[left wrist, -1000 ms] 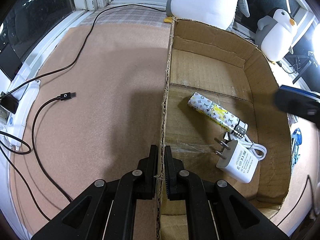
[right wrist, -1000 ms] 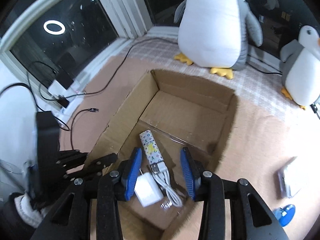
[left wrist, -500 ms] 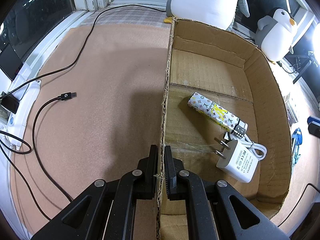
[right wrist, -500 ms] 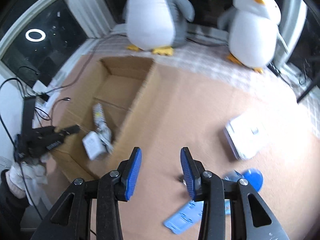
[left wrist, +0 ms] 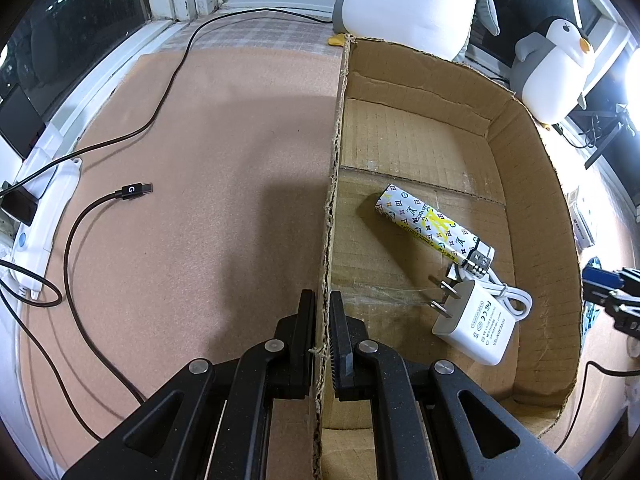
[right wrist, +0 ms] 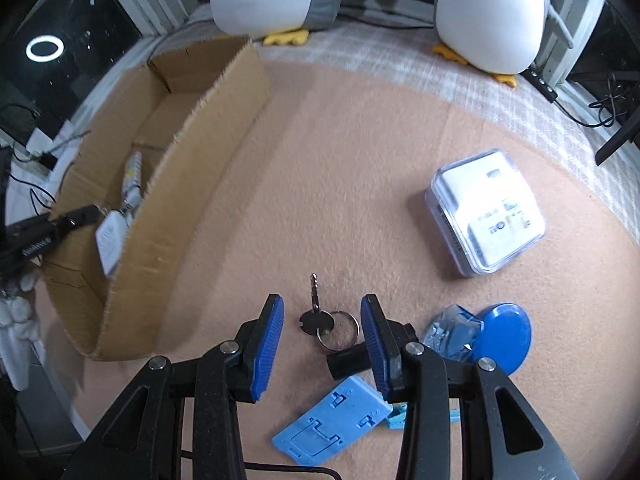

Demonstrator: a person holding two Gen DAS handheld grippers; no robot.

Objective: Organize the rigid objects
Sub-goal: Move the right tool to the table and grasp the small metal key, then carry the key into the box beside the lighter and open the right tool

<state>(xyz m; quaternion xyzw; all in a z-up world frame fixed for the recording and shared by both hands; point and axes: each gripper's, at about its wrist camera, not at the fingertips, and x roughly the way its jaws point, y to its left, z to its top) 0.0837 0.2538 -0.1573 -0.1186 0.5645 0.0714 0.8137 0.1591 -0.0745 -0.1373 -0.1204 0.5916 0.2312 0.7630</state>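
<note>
Cardboard box (left wrist: 532, 184) wall stays pinched by the clenched left gripper (left wrist: 322, 336); right gripper (right wrist: 322, 338) — released, empty — should straddle the key (right wrist: 316, 312) squarely, then close low.

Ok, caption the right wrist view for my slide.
Open right gripper poised over a key on its ring, beside the cardboard box.

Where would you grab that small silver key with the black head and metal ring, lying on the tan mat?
Probably at the black round head of the small silver key, coming straight down from above. The key lies flat, so its thin shaft offers little to pinch; the head is thicker. The right gripper already hangs open astride it.
</note>
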